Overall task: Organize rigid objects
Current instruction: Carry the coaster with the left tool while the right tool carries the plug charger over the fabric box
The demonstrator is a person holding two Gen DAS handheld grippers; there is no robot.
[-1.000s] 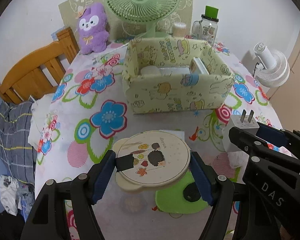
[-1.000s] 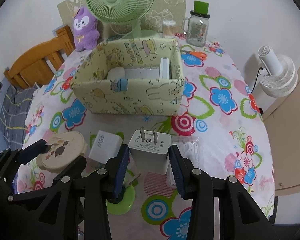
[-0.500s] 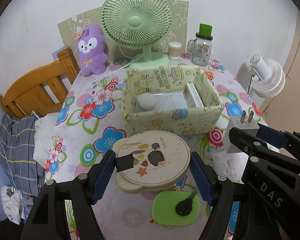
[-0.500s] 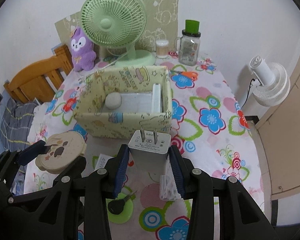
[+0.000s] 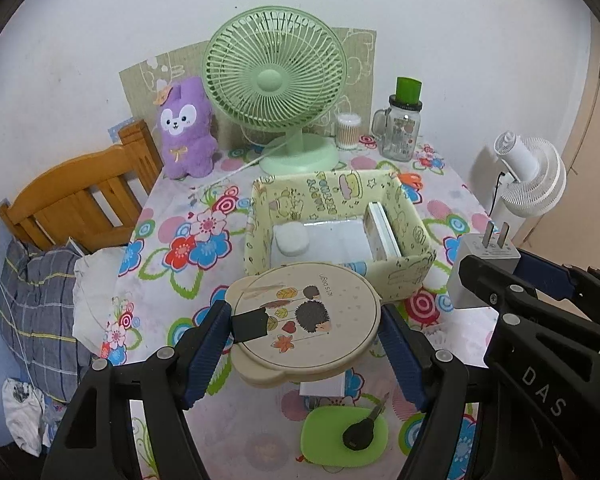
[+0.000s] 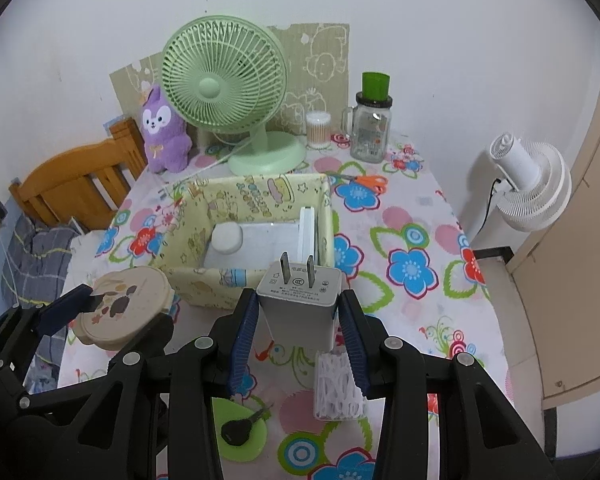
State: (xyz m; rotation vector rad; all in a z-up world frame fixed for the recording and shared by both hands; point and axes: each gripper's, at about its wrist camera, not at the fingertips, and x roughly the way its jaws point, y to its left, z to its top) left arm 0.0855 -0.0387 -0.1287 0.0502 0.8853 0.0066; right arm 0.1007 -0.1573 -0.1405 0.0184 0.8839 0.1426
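Charger (image 6: 298,300), prongs up, sits clamped in my right gripper (image 6: 299,334) above the table's near edge, short of the storage box (image 6: 204,286). Round case (image 5: 306,318) is clamped across its width in my left gripper (image 5: 305,354), also aloft. Risk: I judge the case's curved rim could slip out if tilted. Only the right view shows scissors (image 6: 366,181) behind the box.

A flowered table (image 6: 420,216) carries a yellow fabric box (image 6: 204,284), green fan (image 6: 224,92), glass jar (image 6: 370,132) and scissors (image 6: 366,181).
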